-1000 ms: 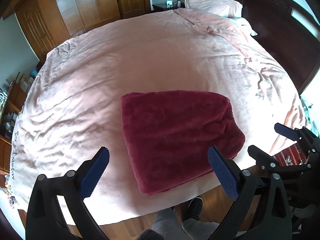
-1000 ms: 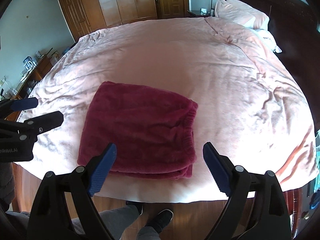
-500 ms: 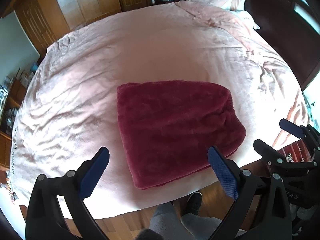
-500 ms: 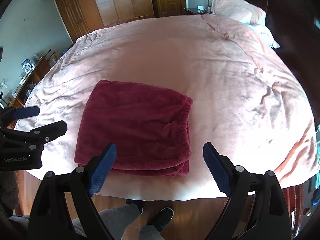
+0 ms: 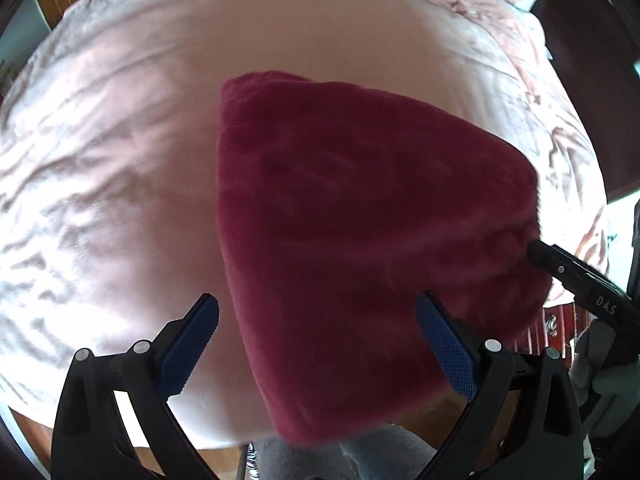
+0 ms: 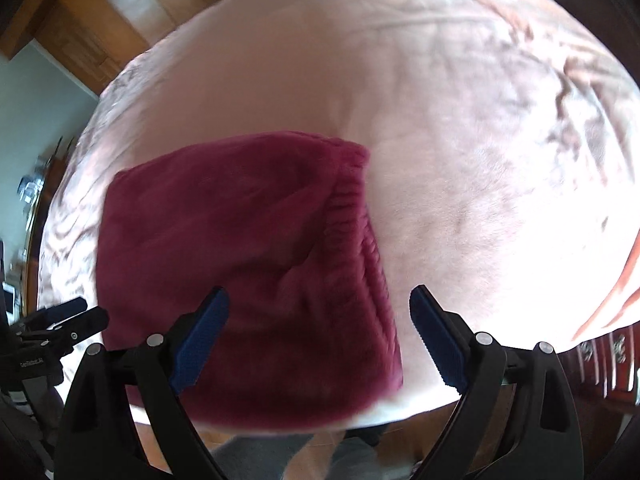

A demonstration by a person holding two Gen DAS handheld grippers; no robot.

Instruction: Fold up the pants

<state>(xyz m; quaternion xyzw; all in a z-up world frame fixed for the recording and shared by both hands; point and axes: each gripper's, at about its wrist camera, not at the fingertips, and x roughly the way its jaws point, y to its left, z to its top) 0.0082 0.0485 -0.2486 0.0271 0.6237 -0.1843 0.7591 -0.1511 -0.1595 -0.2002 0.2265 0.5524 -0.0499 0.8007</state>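
The dark red fleece pants [image 5: 360, 232] lie folded into a thick rectangle at the near edge of the pink bed [image 5: 120, 160]. In the right wrist view the pants [image 6: 240, 248] show their ribbed waistband along the right side. My left gripper [image 5: 320, 344] is open and empty, just above the near left part of the pants. My right gripper [image 6: 320, 336] is open and empty, over the near right corner by the waistband. Each gripper shows at the edge of the other's view, the right one [image 5: 576, 276] close against the pants' right side.
The pink bedspread [image 6: 480, 120] stretches far beyond the pants. A wooden wardrobe [image 6: 100, 20] stands at the far left, a dark headboard [image 5: 592, 60] at the right. The person's legs and wood floor [image 6: 280, 452] lie below the bed's near edge.
Both grippers have moved down and forward toward the pants, which now fill much more of each view. The jaws stay open. The pants have not moved.
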